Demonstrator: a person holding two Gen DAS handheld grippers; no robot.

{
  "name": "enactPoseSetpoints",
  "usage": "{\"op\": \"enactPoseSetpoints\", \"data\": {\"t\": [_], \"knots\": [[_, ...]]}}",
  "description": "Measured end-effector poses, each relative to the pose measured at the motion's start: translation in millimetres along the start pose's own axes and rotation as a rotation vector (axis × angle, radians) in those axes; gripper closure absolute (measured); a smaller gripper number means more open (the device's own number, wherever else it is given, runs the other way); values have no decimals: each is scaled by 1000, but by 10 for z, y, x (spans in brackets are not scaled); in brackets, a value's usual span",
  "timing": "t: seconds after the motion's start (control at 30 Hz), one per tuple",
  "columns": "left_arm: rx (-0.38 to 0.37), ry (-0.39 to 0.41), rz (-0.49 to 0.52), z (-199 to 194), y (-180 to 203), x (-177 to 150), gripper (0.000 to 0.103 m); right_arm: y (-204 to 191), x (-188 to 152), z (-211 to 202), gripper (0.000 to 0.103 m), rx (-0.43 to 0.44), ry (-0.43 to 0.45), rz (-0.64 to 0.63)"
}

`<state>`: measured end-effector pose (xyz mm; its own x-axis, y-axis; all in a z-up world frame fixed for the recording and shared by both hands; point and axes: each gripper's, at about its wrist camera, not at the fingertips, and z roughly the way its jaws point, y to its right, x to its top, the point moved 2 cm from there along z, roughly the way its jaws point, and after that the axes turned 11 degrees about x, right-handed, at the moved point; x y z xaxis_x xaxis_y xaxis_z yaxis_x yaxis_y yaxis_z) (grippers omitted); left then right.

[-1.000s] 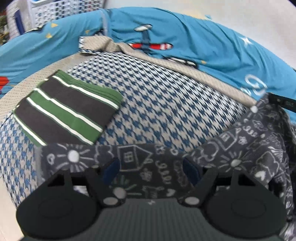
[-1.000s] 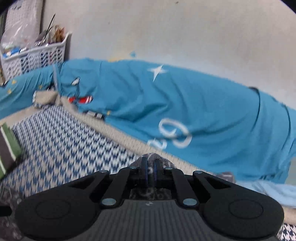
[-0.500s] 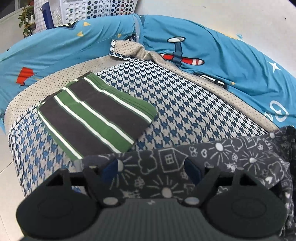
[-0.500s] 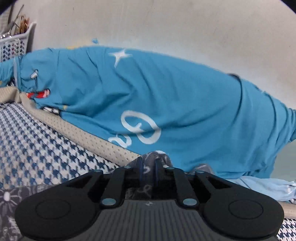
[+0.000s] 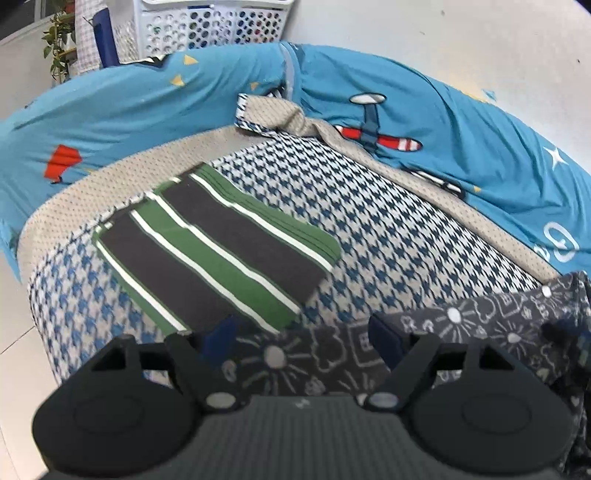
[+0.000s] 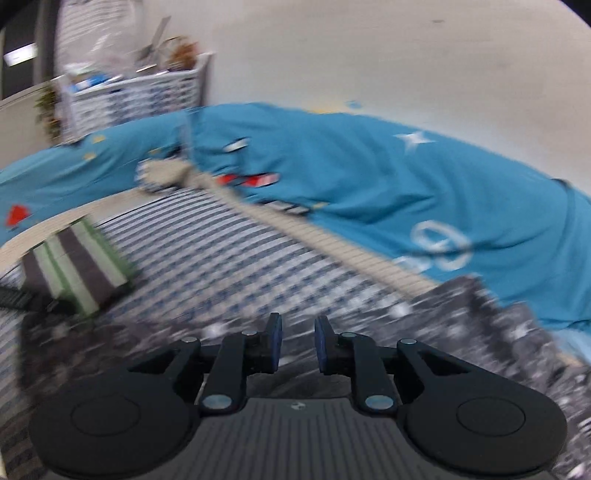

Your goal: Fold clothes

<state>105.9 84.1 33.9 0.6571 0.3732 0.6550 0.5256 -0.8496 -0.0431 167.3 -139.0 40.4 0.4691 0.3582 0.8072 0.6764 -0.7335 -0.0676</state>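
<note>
A dark grey garment with white doodle print (image 5: 461, 321) lies spread along the near edge of the houndstooth cushion (image 5: 388, 236). My left gripper (image 5: 303, 334) is wide open just above it, and the cloth shows between the blue pads. In the blurred right wrist view the same garment (image 6: 461, 321) spreads under my right gripper (image 6: 298, 343), whose pads stand a little apart with nothing pinched. A folded green, dark and white striped garment (image 5: 214, 251) rests on the cushion's left part, also seen as the striped garment (image 6: 77, 273).
A blue cover with aeroplane and star prints (image 5: 424, 110) drapes around the back of the cushion, with a beige dotted border (image 5: 406, 173) along it. A white perforated laundry basket (image 5: 214, 26) stands behind. Pale floor (image 5: 18, 350) lies to the left.
My right gripper was shut on the dark garment and has opened, letting it drop onto the cushion, and its view swung left. The left gripper stayed open and shifted closer to the striped garment.
</note>
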Motion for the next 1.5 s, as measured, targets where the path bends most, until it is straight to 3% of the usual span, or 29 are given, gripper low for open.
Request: {"op": "enactPoseSetpoints", "data": {"t": [0.33, 0.43, 0.67, 0.83, 0.93, 0.97, 1.07, 1.3, 1.5], "knots": [[0, 9, -54, -13, -209, 120, 22, -958, -311, 126, 76, 238, -78, -144], [0, 10, -68, -8, -263, 142, 22, -1227, -419, 176, 66, 289, -93, -224], [11, 10, -119, 9, -426, 211, 21, -1788, -629, 324, 54, 336, -102, -454], [24, 14, -130, 21, -498, 230, 21, -1912, -690, 525, 54, 310, -91, -510], [21, 13, -126, 25, -502, 235, 21, -1865, -675, 605, 58, 317, -74, -452], [24, 15, -126, 26, -511, 235, 21, -1841, -662, 621, 72, 320, -72, -426], [30, 17, -134, 28, -553, 238, 21, -1759, -609, 662, 92, 315, -66, -346], [73, 52, -170, -7, -686, 270, 21, -1384, -237, 554, 94, 336, 23, -50], [128, 101, -185, -69, -772, 297, 18, -1216, 253, 518, 94, 350, 120, 122]]}}
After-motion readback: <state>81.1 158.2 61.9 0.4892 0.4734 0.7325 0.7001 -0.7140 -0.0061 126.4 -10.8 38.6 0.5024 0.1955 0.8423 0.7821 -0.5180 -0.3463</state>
